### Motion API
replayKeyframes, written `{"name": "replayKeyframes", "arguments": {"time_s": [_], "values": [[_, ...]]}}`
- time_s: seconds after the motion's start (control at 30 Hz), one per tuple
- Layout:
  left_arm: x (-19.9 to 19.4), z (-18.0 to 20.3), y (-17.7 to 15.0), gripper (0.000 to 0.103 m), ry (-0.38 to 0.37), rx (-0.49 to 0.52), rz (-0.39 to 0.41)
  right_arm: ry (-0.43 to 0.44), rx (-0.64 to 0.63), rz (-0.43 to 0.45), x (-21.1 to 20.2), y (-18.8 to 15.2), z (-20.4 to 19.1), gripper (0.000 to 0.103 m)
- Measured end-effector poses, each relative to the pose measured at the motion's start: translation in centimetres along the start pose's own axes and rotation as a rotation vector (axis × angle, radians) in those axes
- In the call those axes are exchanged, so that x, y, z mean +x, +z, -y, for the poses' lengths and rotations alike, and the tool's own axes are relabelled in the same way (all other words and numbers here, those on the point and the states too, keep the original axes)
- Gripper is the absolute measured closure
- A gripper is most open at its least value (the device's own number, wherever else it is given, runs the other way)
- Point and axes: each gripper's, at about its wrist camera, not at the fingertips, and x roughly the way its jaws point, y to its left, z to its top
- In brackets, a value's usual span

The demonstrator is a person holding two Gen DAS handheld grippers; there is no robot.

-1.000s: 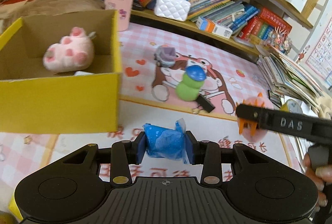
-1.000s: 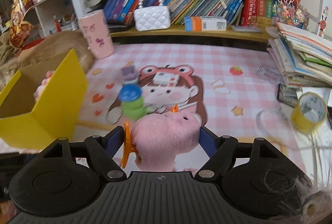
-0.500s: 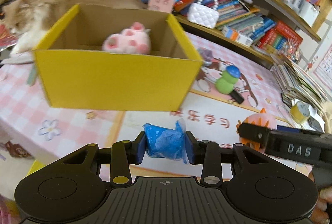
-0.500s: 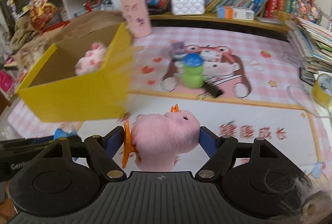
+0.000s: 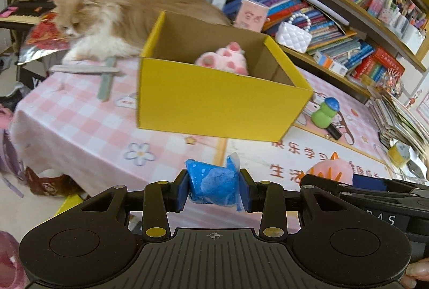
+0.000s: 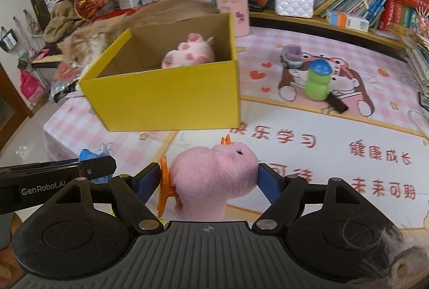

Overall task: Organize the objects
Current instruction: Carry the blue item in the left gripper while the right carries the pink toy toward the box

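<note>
Right wrist: yellow box (image 6: 171, 96), pink plush (image 6: 189, 54) inside

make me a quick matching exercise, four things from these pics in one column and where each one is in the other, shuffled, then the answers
Things:
1. blue packet
2. pink plush
3. paw plush
4. green toy

Places:
A. inside the yellow box
B. in the left gripper
C. standing on the mat
D. in the right gripper

Pairs: 1-B, 2-D, 3-A, 4-C
</note>
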Motion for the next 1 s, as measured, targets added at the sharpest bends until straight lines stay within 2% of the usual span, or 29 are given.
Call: {"name": "replayKeyframes", "arguments": {"time_s": [0.57, 1.0], "values": [[-4.1, -4.6, 0.2, 0.067, 0.019, 0.013, 0.087, 0.002, -0.009, 0.070, -1.0, -0.3, -5.2, 0.027], [-3.9, -4.3, 5.1, 0.067, -0.009, 0.049, 0.198, -0.033, -0.075, 0.165, -1.0, 3.9, -5.7, 0.027]]}}
